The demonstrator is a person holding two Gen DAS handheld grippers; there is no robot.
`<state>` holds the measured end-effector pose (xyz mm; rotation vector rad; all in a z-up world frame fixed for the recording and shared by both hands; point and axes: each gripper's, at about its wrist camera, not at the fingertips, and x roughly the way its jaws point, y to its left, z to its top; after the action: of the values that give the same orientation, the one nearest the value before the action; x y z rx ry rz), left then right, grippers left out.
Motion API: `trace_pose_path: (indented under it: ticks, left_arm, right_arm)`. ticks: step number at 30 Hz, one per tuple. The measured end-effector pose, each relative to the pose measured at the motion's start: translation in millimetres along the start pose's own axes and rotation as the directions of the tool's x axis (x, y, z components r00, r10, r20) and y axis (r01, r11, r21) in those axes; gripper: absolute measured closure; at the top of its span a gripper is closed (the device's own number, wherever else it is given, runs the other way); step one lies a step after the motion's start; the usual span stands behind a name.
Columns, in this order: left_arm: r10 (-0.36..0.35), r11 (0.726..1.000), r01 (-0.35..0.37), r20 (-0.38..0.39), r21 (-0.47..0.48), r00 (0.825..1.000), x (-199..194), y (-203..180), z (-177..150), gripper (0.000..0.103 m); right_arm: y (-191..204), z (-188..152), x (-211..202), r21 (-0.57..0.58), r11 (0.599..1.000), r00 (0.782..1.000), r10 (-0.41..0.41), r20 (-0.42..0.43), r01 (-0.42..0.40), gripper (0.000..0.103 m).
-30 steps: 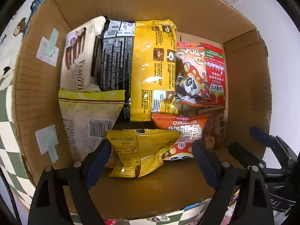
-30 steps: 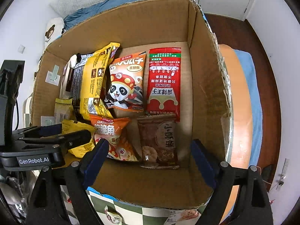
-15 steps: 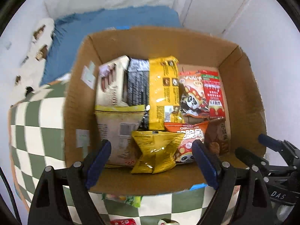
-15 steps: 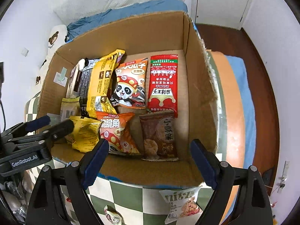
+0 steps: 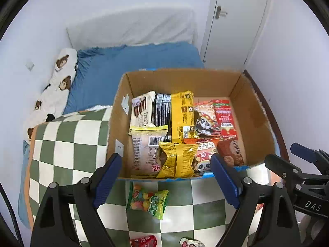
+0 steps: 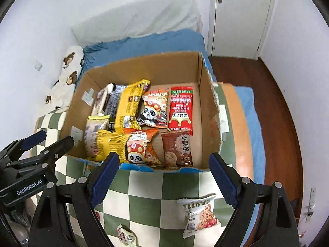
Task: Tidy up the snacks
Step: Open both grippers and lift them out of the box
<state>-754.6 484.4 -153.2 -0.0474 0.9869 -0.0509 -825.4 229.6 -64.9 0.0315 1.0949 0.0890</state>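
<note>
**Both grippers up and empty, box stocked**

As the left wrist view opens up, we see a green-and-white checkered cover [image 5: 67, 142] spread over a bed with a blue sheet [image 5: 131, 65], white walls and a white door [image 5: 236, 20] behind. On it sits the cardboard box [image 5: 255, 123], packed with snacks: a Franzzi wafer pack [image 5: 141, 111], a tall yellow pack [image 5: 182, 115], a panda bag [image 5: 204, 119], a red sachet [image 5: 225, 115] and a small yellow bag [image 5: 176, 159] at the near wall. A green candy bag [image 5: 148, 200] lies loose on the cover in front of the box. The left hand-held gripper [image 5: 164, 181] stands wide open with nothing between its jaws. A second ago the box filled this view; now the room shows all round it.

Over to the right wrist view: same box [image 6: 205, 107], brown wooden floor [image 6: 277, 107] to the right. An orange panda bag [image 6: 139, 146] and a brown biscuit pack [image 6: 178, 148] lie near the front wall. A white oat-snack bag [image 6: 200, 214] rests on the cover outside. The right hand-held gripper [image 6: 162, 181] is open too, empty, and sits farther back from the box than before.
</note>
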Motion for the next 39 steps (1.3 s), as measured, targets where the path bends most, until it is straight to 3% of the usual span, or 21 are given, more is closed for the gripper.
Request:
trace_pose_path:
  ticks: [12, 26, 28, 29, 34, 39]
  left_arm:
    - [-0.010, 1.000, 0.011, 0.133, -0.010, 0.991, -73.9, 0.8, -21.8, 0.015]
    - [-0.001, 1.000, 0.001, 0.179, 0.002, 0.984, -98.2, -3.9, -44.0, 0.015]
    - [-0.019, 1.000, 0.019, 0.187, -0.001, 0.982, -98.6, -3.1, -47.0, 0.000]
    - [-0.028, 1.000, 0.030, 0.188, -0.006, 0.982, -98.1, -2.1, -48.7, 0.000]
    - [-0.054, 0.997, 0.061, 0.135, -0.048, 0.989, -83.3, 5.4, -62.2, 0.000]
    - [-0.014, 0.992, 0.015, 0.012, -0.129, 1.000, -44.2, 31.2, -92.5, 0.000]
  right_arm:
    - [10.8, -27.9, -85.1, -0.011, 1.000, 0.985, -0.013, 0.175, 0.015, 0.008]
    - [15.3, -52.9, -128.3, 0.009, 1.000, 0.971, 0.010, 0.240, -0.012, 0.005]
    - [14.3, -56.3, -131.3, 0.014, 1.000, 0.970, 0.017, 0.241, -0.021, 0.005]
    - [12.5, -58.8, -132.2, 0.023, 0.999, 0.970, 0.028, 0.240, -0.034, 0.005]
    - [-4.4, -67.8, -119.1, 0.085, 0.994, 0.978, 0.056, 0.203, -0.075, 0.004]
    - [-39.4, -81.5, -68.0, 0.176, 0.983, 0.996, 0.033, 0.080, -0.047, 0.004]
